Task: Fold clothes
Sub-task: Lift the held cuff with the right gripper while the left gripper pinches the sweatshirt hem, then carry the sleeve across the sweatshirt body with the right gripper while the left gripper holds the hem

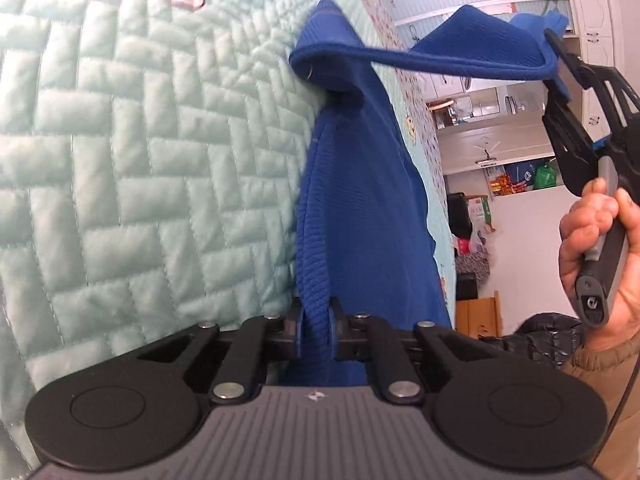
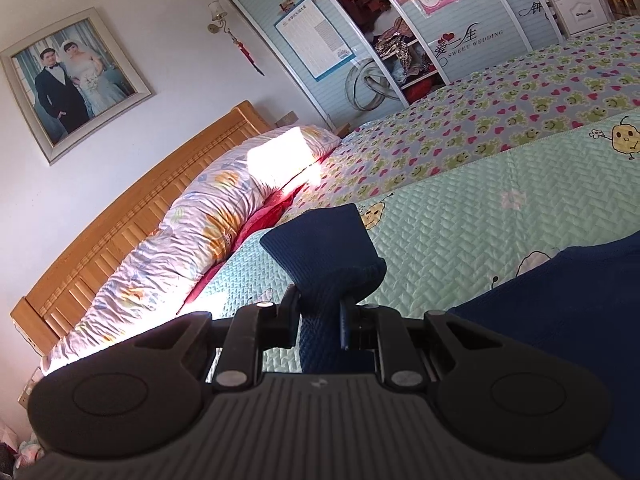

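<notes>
A blue knit garment (image 1: pixel 356 200) lies on the mint quilted bedspread (image 1: pixel 140 160). My left gripper (image 1: pixel 315 312) is shut on its near edge, the fabric pinched between both pads. A strip of the same garment stretches up to the right, where my right gripper (image 1: pixel 560 76), held by a hand (image 1: pixel 592 240), clamps its end. In the right wrist view my right gripper (image 2: pixel 320 312) is shut on a bunched fold of the blue garment (image 2: pixel 328 252), which sticks up beyond the fingers. More of the blue cloth (image 2: pixel 568 300) lies at the lower right.
A floral pillow (image 2: pixel 192 232) and a wooden headboard (image 2: pixel 120 220) stand beyond the quilt. A frog-print sheet (image 2: pixel 500 120) covers the far side of the bed, with wardrobes (image 2: pixel 360 40) behind. A framed photo (image 2: pixel 72 84) hangs on the wall.
</notes>
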`<action>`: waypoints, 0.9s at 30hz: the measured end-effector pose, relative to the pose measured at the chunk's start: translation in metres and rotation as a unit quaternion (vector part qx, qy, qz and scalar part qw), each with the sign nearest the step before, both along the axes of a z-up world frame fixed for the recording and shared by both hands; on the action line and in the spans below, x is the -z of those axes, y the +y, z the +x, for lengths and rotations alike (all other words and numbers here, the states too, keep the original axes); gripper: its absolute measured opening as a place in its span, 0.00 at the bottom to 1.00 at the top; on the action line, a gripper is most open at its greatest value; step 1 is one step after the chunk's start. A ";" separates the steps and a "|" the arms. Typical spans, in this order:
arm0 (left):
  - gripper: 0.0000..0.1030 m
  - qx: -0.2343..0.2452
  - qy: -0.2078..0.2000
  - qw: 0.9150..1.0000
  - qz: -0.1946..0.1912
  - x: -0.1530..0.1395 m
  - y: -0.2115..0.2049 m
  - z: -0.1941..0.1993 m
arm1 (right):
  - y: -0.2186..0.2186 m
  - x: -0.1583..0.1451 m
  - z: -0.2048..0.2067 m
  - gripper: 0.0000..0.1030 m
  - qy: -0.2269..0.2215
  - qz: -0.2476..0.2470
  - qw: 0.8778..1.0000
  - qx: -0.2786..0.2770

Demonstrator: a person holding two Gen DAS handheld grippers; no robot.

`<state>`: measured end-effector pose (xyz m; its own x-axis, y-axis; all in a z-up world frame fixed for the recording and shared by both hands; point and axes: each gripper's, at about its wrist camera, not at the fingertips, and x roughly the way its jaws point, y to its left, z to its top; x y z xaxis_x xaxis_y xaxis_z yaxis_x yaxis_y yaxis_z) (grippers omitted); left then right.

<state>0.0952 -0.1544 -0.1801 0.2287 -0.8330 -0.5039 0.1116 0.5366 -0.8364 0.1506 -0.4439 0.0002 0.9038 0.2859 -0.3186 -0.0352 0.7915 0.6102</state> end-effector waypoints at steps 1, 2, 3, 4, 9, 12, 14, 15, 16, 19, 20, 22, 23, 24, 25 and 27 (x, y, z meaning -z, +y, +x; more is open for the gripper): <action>0.11 0.001 -0.017 1.000 0.015 -0.005 -0.002 -0.001 | -0.005 -0.003 -0.002 0.19 -0.008 0.006 1.000 0.005; 0.11 0.001 -0.034 0.999 0.030 -0.011 -0.005 -0.003 | -0.009 -0.006 -0.003 0.19 -0.015 0.013 1.000 0.010; 0.11 0.002 -0.060 0.997 0.054 -0.018 -0.010 -0.005 | -0.014 -0.009 -0.005 0.19 -0.023 0.019 0.999 0.015; 0.11 0.002 -0.092 0.992 0.083 -0.027 -0.017 -0.008 | -0.020 -0.015 -0.009 0.19 -0.034 0.019 0.999 0.018; 0.11 0.041 -0.228 0.958 0.168 -0.070 -0.058 -0.032 | -0.064 -0.040 -0.048 0.19 -0.087 0.022 0.994 0.063; 0.11 0.087 -0.293 0.931 0.200 -0.087 -0.094 -0.050 | -0.106 -0.041 -0.078 0.19 -0.104 0.022 0.988 0.111; 0.12 0.128 -0.324 0.909 0.230 -0.089 -0.118 -0.065 | -0.134 -0.035 -0.102 0.19 -0.108 0.010 0.984 0.143; 0.12 0.147 -0.335 0.897 0.247 -0.086 -0.128 -0.073 | -0.146 -0.029 -0.113 0.19 -0.106 0.012 0.982 0.156; 0.12 0.163 -0.344 0.886 0.266 -0.081 -0.136 -0.080 | -0.158 -0.021 -0.127 0.19 -0.101 0.014 0.980 0.171; 0.13 0.205 -0.360 0.854 0.314 -0.066 -0.156 -0.097 | -0.182 0.013 -0.161 0.19 -0.083 0.037 0.976 0.197; 0.13 0.208 -0.352 0.853 0.323 -0.061 -0.158 -0.097 | -0.188 0.027 -0.169 0.19 -0.073 0.047 0.976 0.202; 0.15 0.205 -0.335 0.855 0.340 -0.054 -0.160 -0.092 | -0.192 0.055 -0.175 0.19 -0.044 0.061 0.976 0.203; 0.15 0.201 -0.329 0.858 0.339 -0.054 -0.159 -0.092 | -0.194 0.068 -0.177 0.19 -0.031 0.068 0.976 0.203; 0.18 0.198 -0.322 0.863 0.335 -0.056 -0.157 -0.092 | -0.197 0.077 -0.180 0.19 -0.026 0.075 0.975 0.206; 0.22 0.195 -0.315 0.868 0.330 -0.057 -0.156 -0.092 | -0.200 0.085 -0.182 0.19 -0.022 0.082 0.974 0.208; 0.37 0.190 -0.301 0.879 0.318 -0.059 -0.153 -0.091 | -0.206 0.101 -0.187 0.19 -0.013 0.096 0.972 0.214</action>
